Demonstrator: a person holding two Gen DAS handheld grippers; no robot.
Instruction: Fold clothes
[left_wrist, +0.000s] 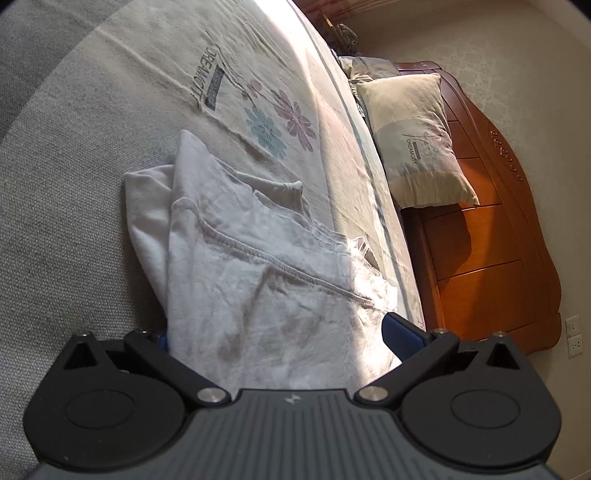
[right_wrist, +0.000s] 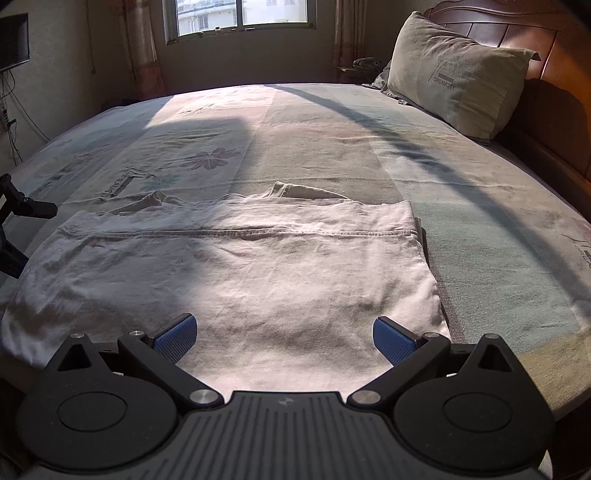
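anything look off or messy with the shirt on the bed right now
Mostly tidy. The white shirt lies folded flat on the bed, but a sleeve and some bunched fabric poke out beyond its far edge, so the fold isn't clean. Faint brownish stains show near the left claw. Both claws are open.

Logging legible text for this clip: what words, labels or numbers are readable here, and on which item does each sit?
"DREAMCITY": printed on the pale grey-green pillow against the wooden headboard.
"DREAMCITY": printed on the grey floral bedsheet beside the blue and purple flowers.
Small dark label beside each print: too blurred to read.
White cotton t-shirt: no text visible.
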